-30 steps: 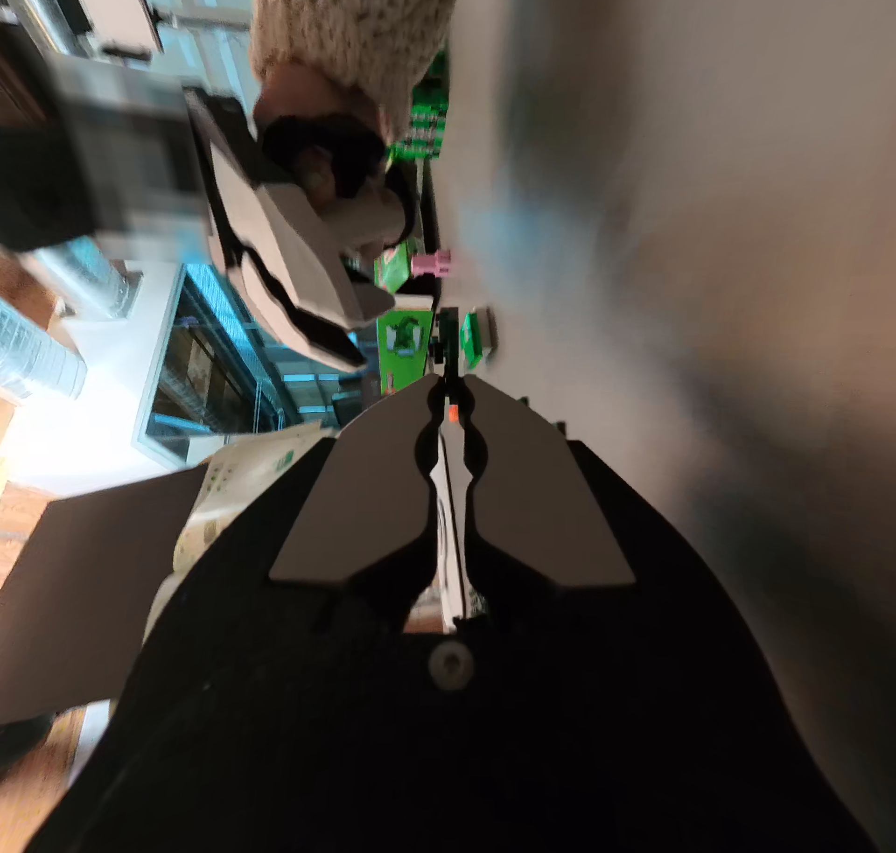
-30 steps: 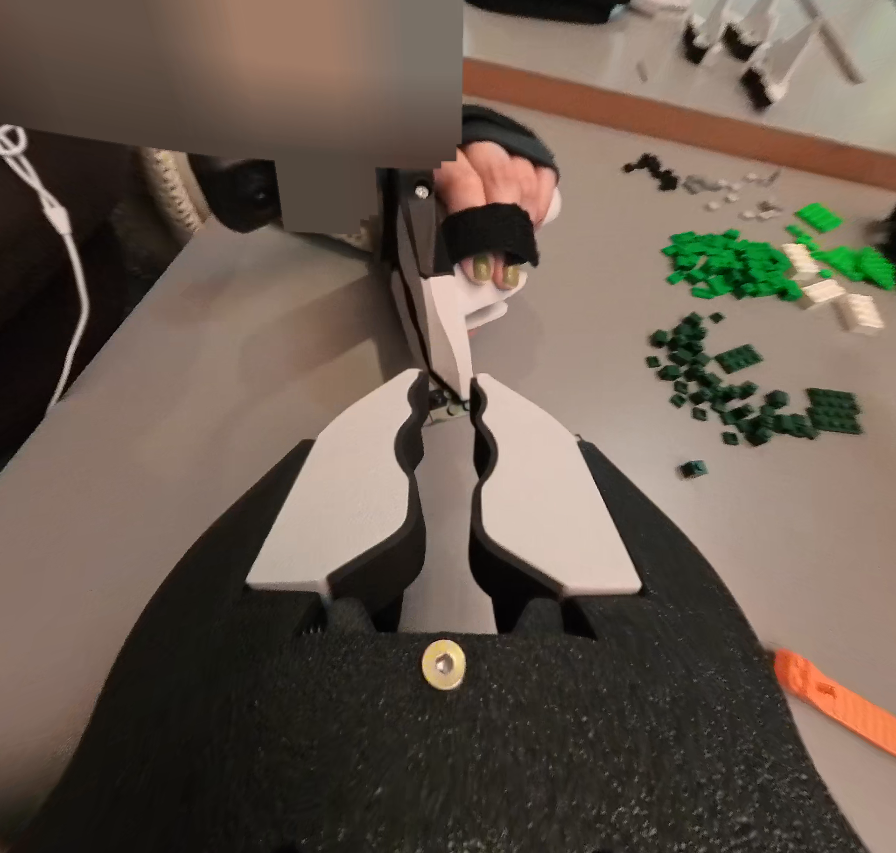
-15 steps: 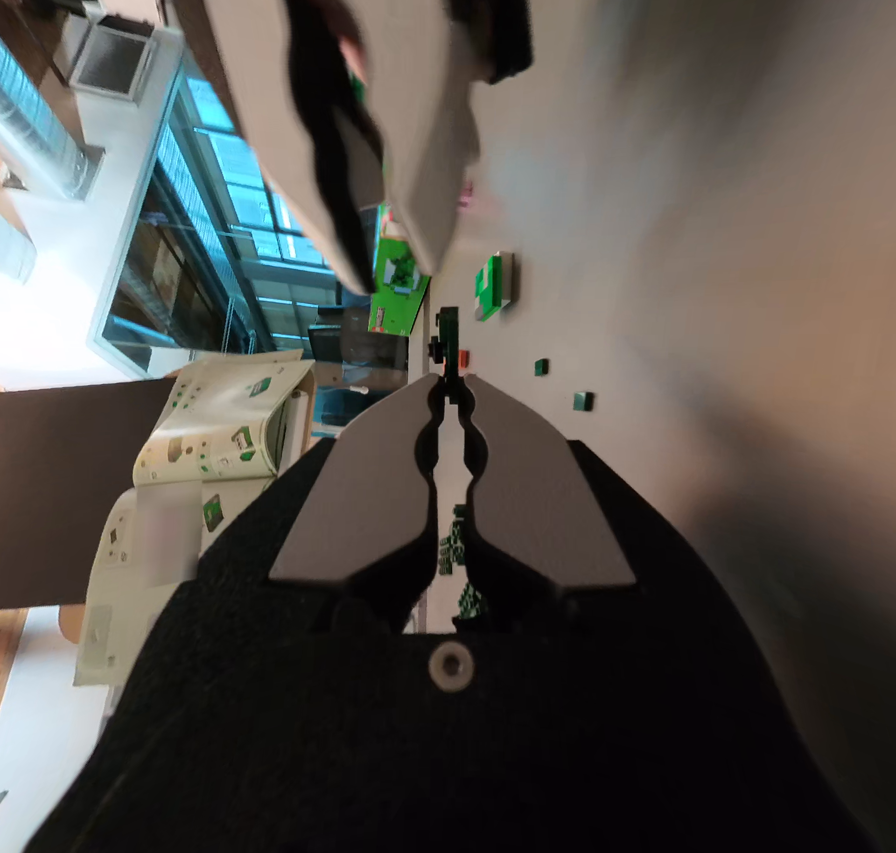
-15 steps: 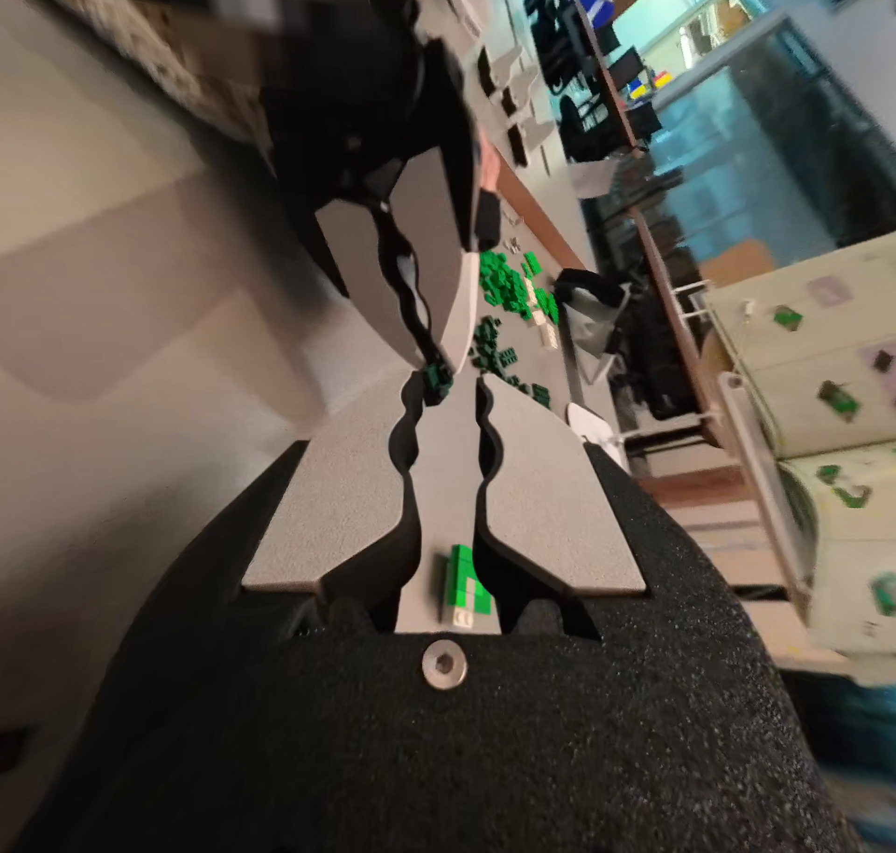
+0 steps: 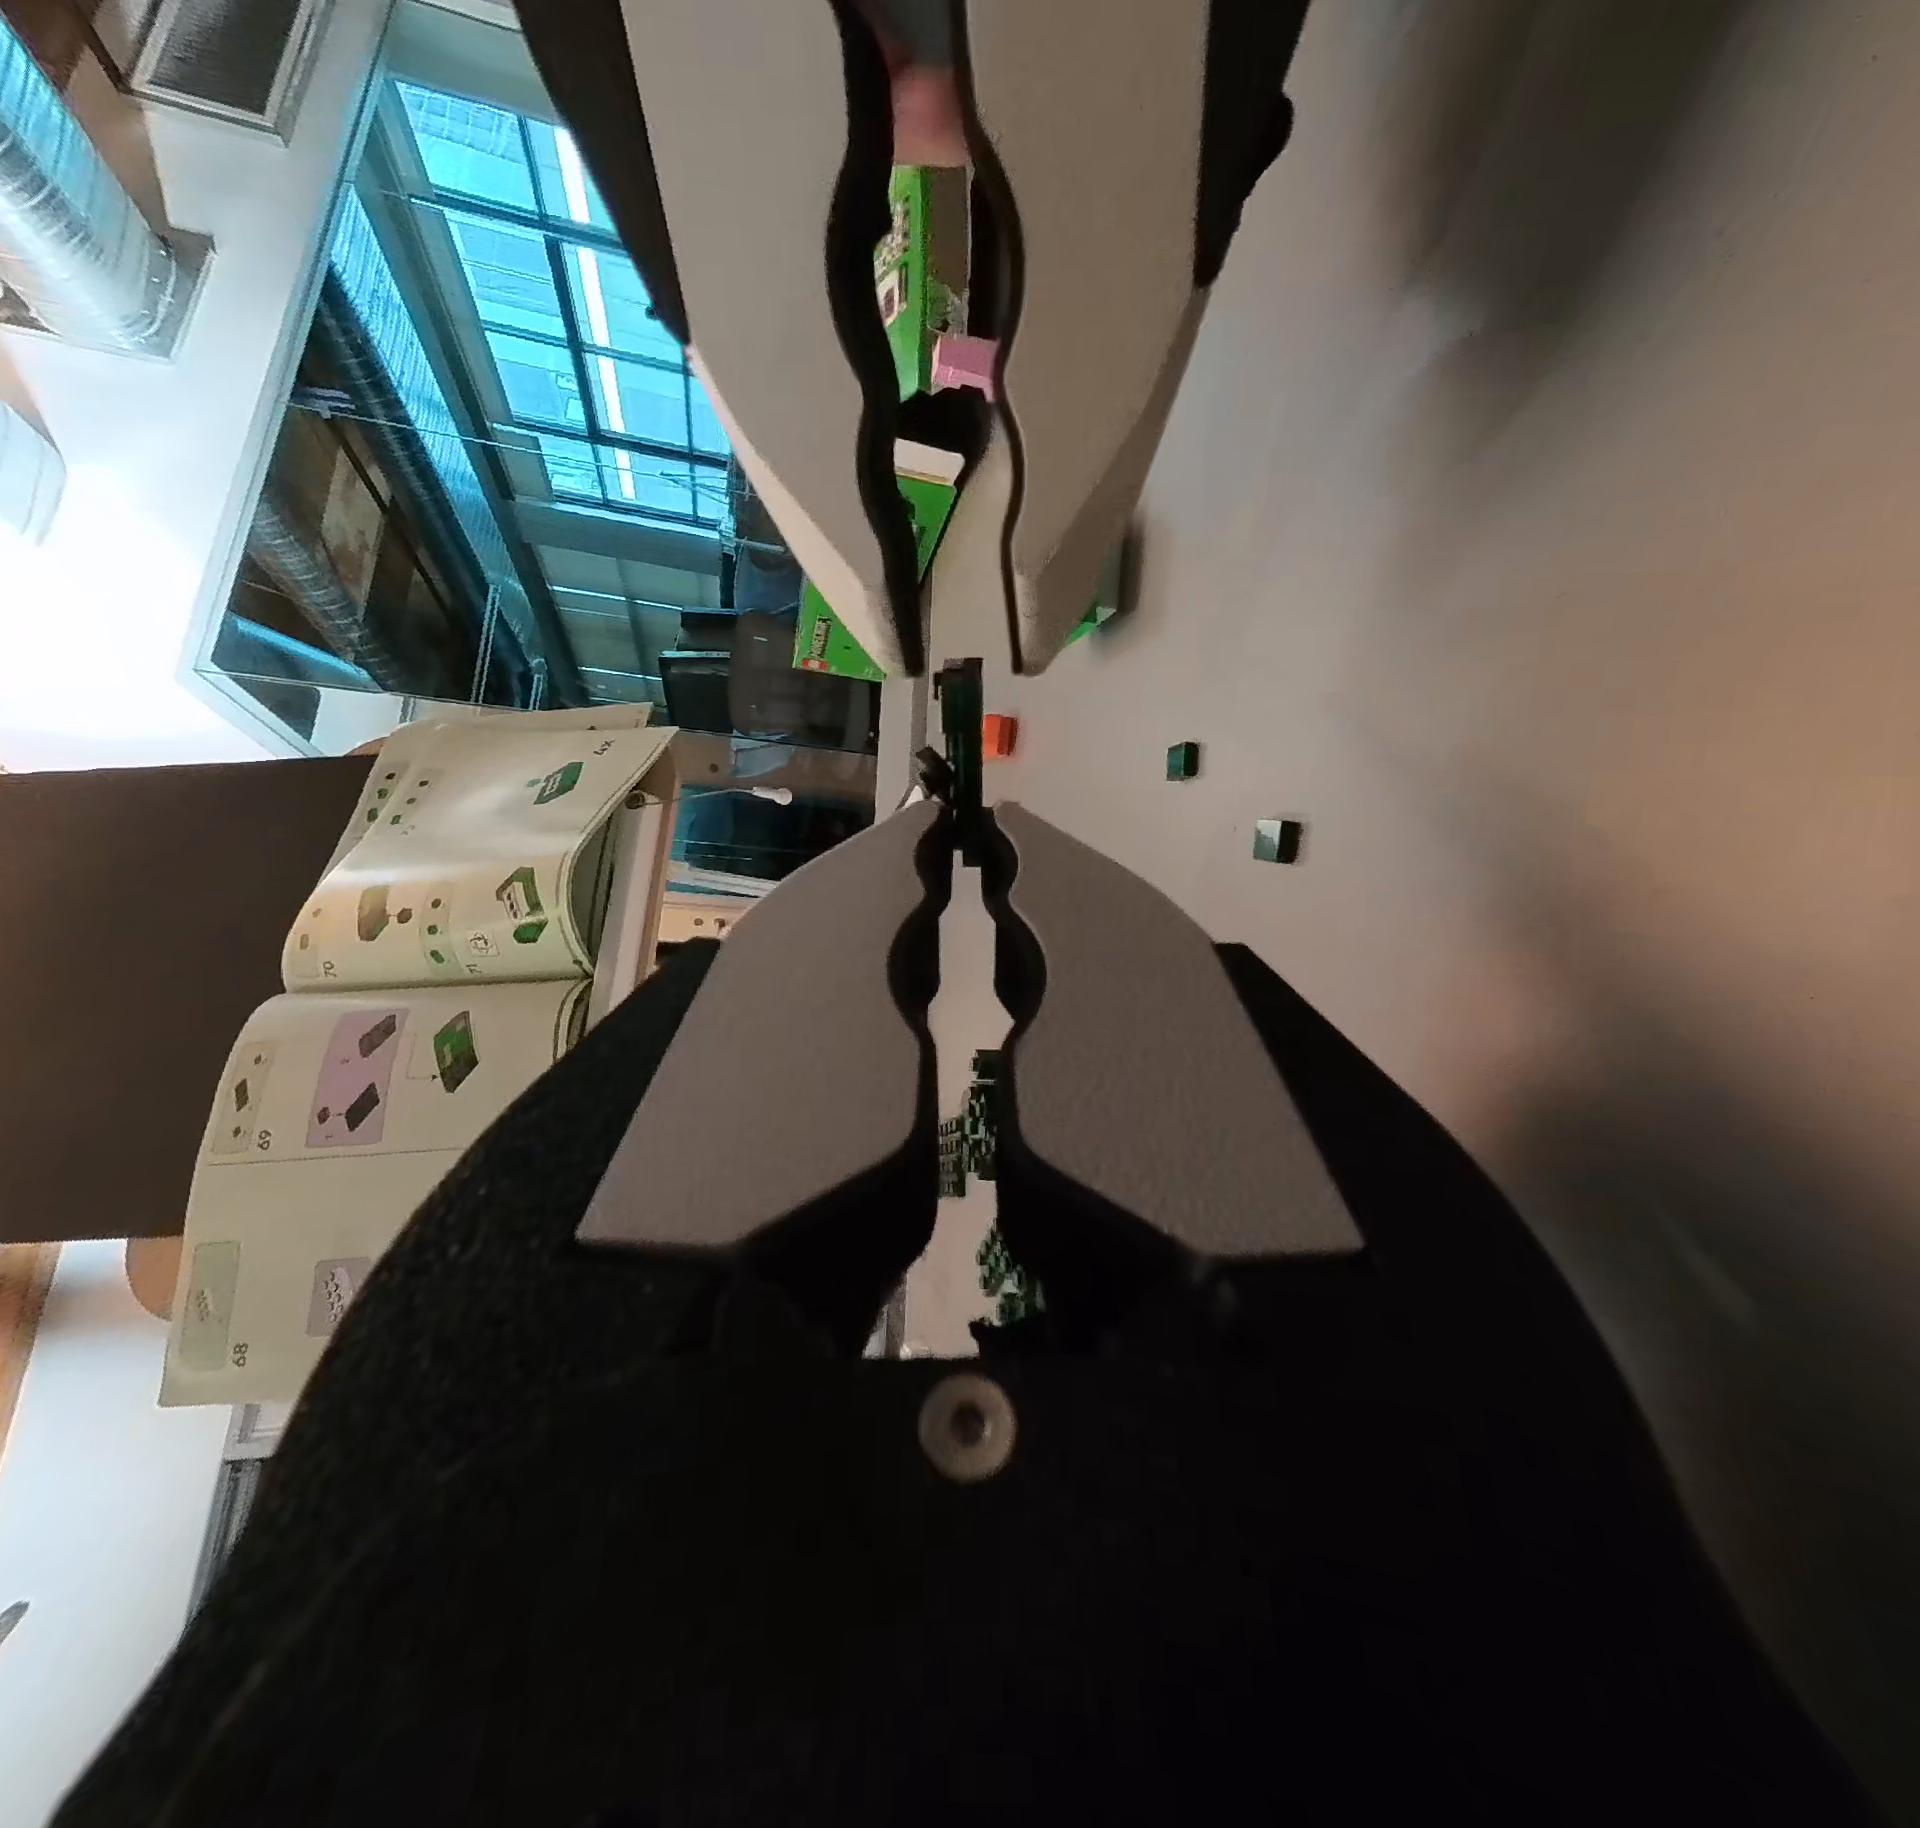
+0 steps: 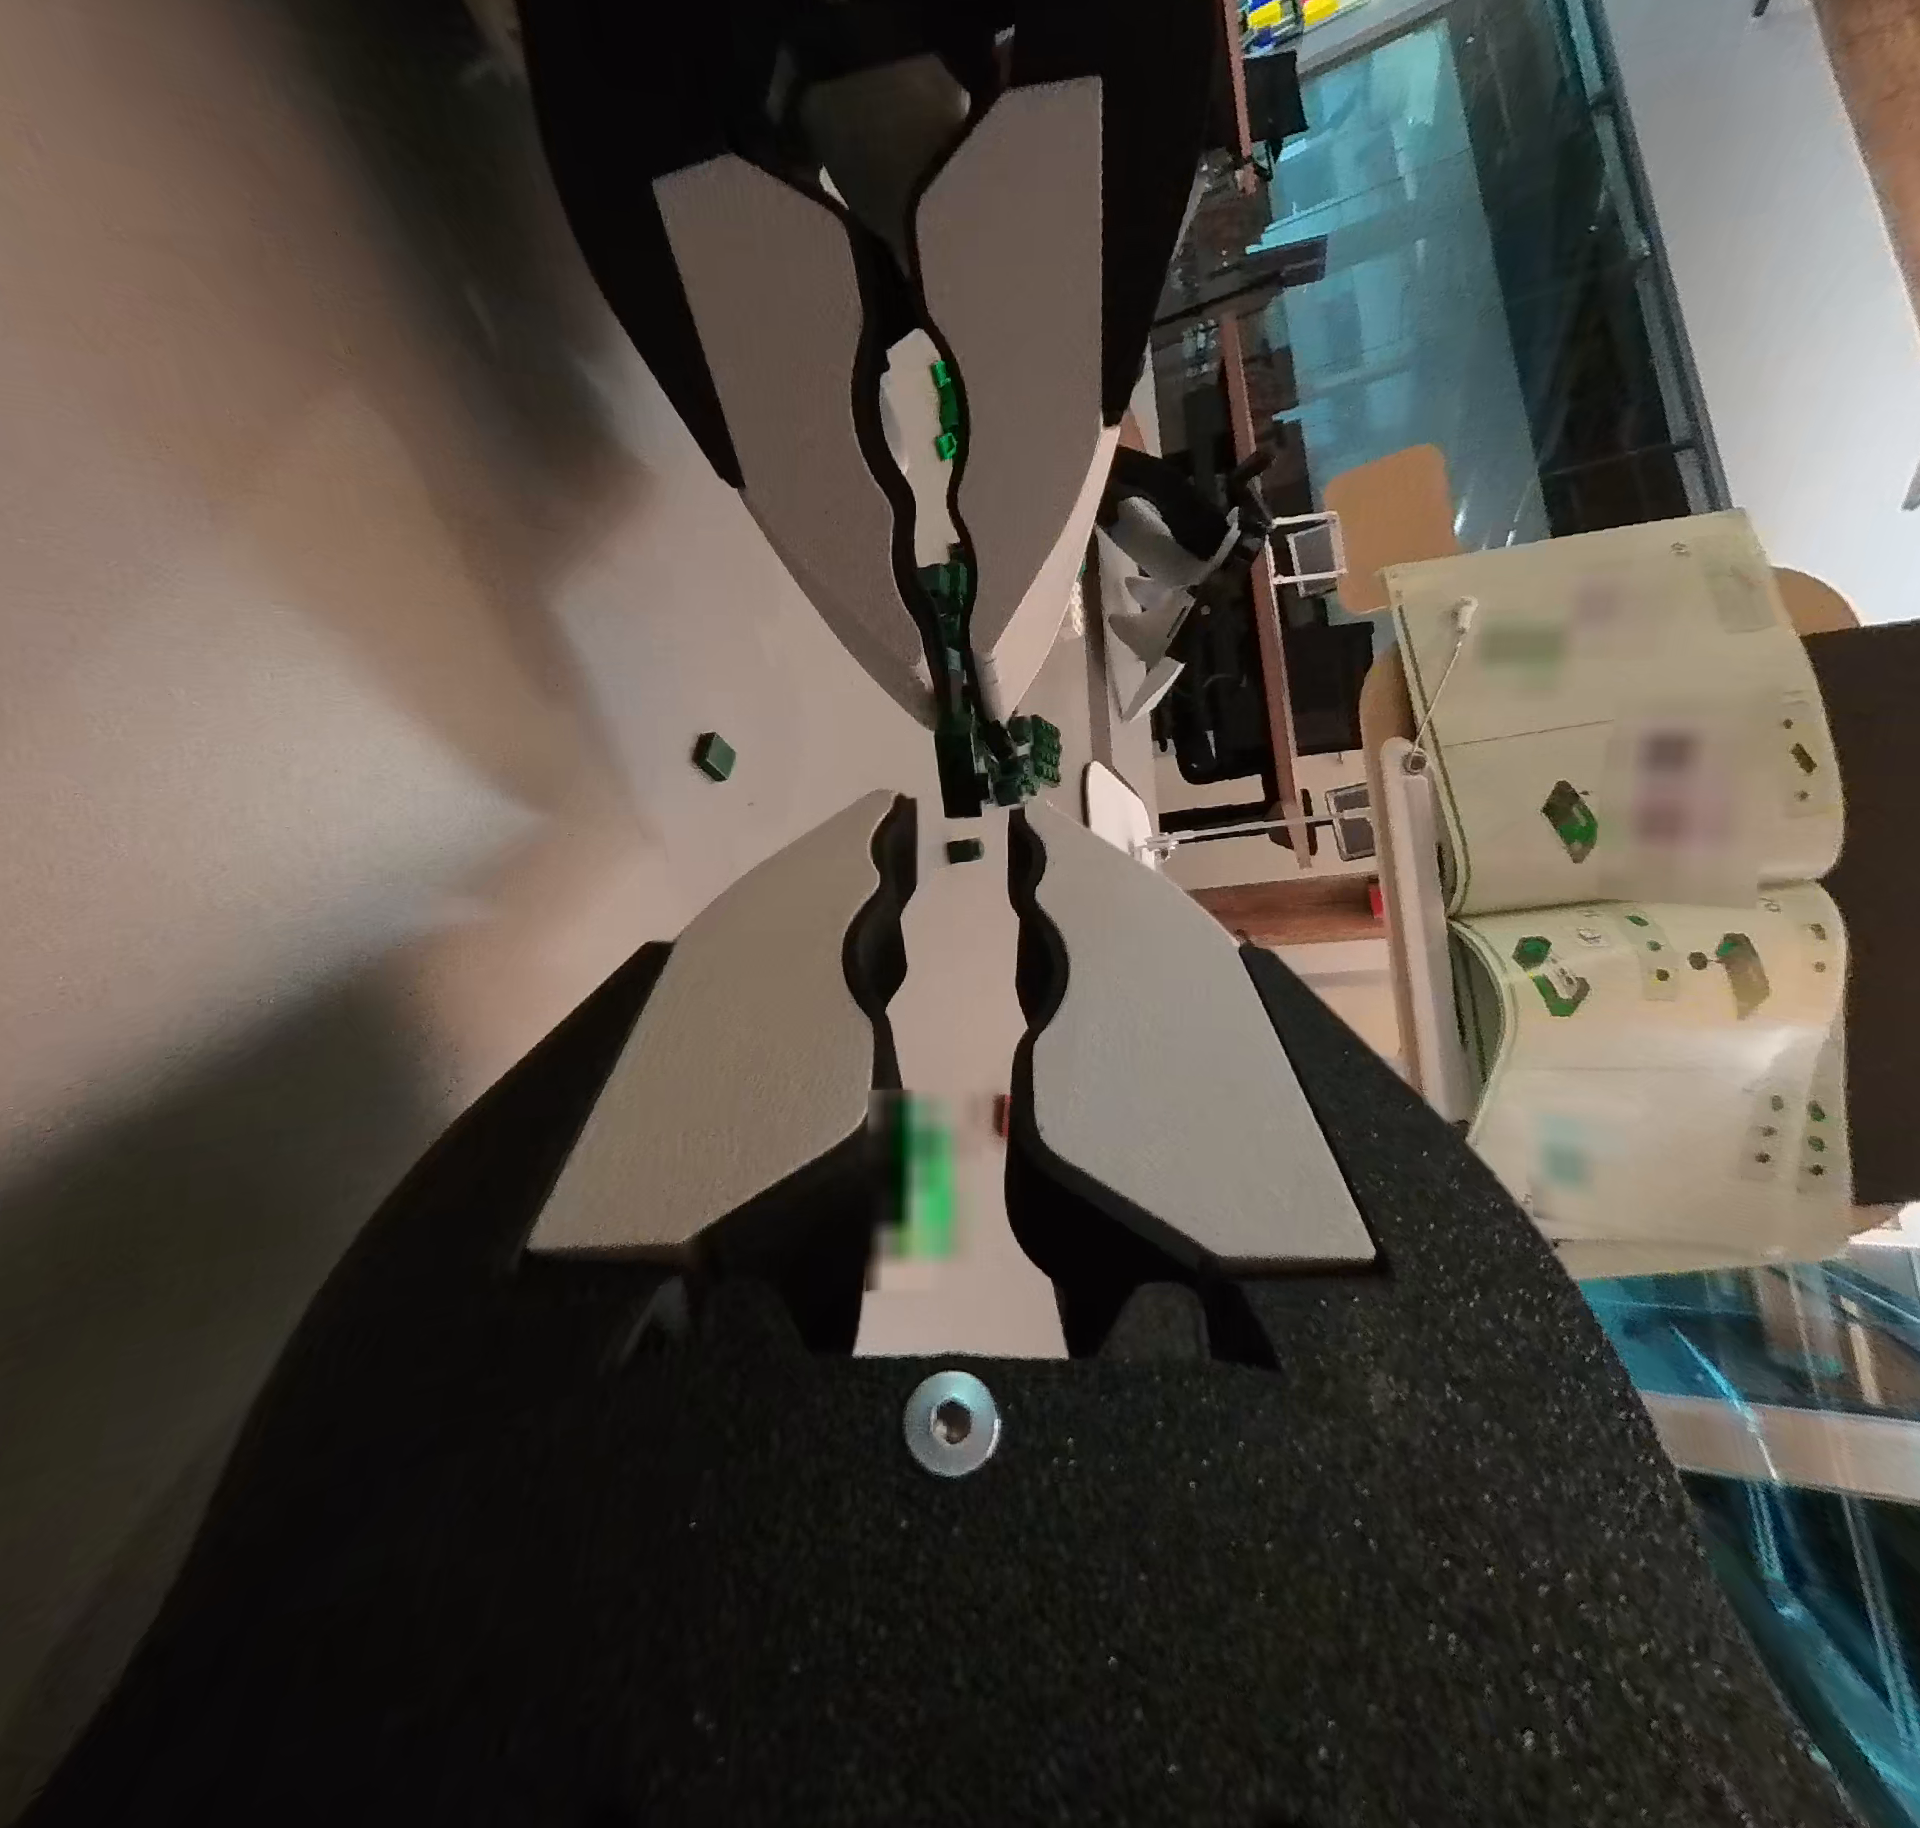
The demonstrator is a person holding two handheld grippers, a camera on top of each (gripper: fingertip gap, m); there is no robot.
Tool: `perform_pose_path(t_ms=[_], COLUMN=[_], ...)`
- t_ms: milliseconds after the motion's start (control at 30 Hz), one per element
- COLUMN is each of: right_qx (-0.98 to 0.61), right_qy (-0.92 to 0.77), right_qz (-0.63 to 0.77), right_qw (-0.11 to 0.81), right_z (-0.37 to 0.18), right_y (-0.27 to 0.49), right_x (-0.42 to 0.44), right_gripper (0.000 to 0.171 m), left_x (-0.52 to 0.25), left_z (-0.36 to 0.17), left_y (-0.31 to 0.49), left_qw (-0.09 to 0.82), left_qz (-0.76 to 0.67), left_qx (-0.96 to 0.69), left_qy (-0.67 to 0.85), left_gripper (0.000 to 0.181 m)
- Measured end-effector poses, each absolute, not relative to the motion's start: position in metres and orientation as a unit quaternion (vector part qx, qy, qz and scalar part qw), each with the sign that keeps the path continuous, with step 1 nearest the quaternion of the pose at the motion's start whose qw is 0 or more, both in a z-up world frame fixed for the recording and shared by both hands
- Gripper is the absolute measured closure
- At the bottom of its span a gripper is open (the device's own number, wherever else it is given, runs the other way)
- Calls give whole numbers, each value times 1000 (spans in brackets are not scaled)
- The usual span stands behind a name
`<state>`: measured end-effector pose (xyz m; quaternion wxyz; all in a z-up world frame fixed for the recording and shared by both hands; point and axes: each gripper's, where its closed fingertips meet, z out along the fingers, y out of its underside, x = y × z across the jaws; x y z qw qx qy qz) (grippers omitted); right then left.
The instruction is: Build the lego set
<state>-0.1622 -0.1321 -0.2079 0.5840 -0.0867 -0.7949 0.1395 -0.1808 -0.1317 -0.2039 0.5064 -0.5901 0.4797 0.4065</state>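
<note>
My left gripper is shut on a thin dark green lego plate, seen edge-on and sticking out past its tips. My right gripper faces it tip to tip from above, open, with its fingertips on either side of the plate's far end. In the right wrist view my right gripper is open and the plate, with small dark green parts on it, reaches down to its tips from the left gripper. Whether the right pads touch the plate I cannot tell.
The grey table appears sideways. On it lie a small orange brick, two dark green pieces, a pink brick and a green box. An open instruction booklet stands beside the table; it also shows in the right wrist view. Left and right tips are no more than a few centimetres apart.
The right gripper has swung from up and to the left into line with the left gripper, tips now around the plate's end. The left gripper has kept its hold.
</note>
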Motion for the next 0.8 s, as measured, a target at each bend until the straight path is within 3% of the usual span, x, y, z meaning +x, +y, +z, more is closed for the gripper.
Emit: perform_pose_path(t_ms=[500, 633, 800], right_qx=[-90, -181, -269], right_qy=[-802, -796, -750], right_qz=[133, 240, 460], right_qw=[576, 526, 392], right_z=[-213, -205, -185], right_y=[-124, -109, -127], right_x=[-161, -158, -151], right_gripper=[161, 170, 171], left_x=[-180, -171, -149], left_z=[-206, -202, -203], left_y=[-133, -135, -141], left_qw=[493, 503, 520], left_qz=[425, 430, 410], left_qx=[-576, -549, -511], left_qy=[495, 511, 548], left_gripper=[177, 177, 178])
